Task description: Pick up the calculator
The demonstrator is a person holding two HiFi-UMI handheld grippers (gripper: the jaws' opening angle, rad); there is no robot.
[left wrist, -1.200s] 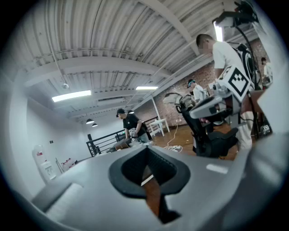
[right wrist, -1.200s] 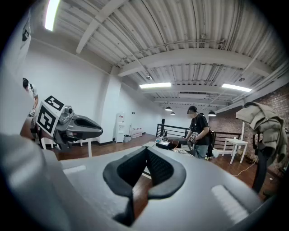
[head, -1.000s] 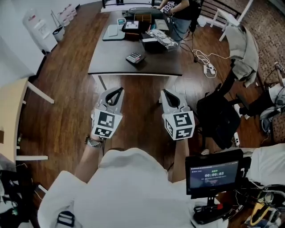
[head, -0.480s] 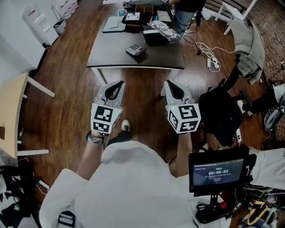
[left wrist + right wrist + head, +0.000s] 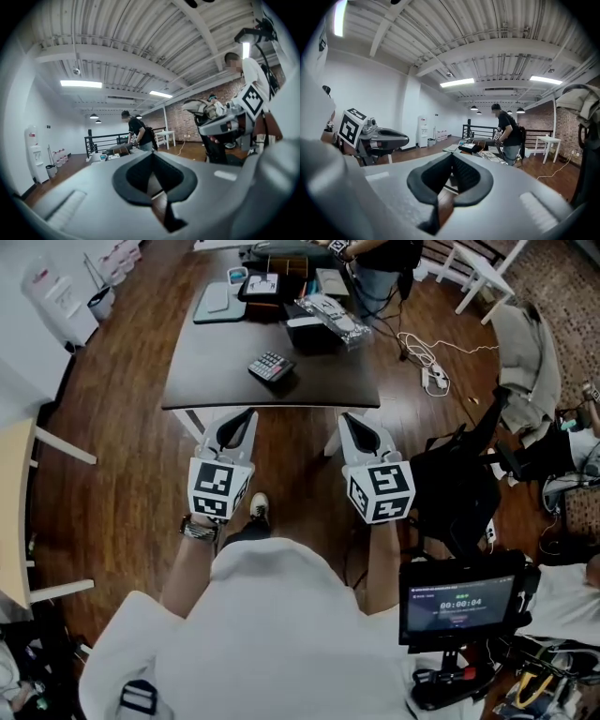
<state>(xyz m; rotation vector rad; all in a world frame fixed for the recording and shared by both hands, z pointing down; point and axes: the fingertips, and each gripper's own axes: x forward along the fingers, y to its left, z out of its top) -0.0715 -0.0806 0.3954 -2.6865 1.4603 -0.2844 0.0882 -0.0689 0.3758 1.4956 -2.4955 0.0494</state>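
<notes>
The calculator (image 5: 272, 366) lies flat on the dark bench (image 5: 220, 371), near its front edge and apart from the clutter at the far end; the print on its keys is too small to read. Both grippers hang over the wooden floor (image 5: 122, 456) just short of that edge, well apart from the calculator; the left gripper (image 5: 236, 423) has its fingers (image 5: 136, 176) pressed together on nothing; the right gripper (image 5: 360, 432) likewise has its fingers (image 5: 466, 180) closed with nothing between them. Each gripper's cube bears black-and-white square markers, with no legible words. At the lower right a small screen (image 5: 459, 601) shows a timer that appears to read 00:00:04; another person (image 5: 375, 254) stands at the bench's far end.
</notes>
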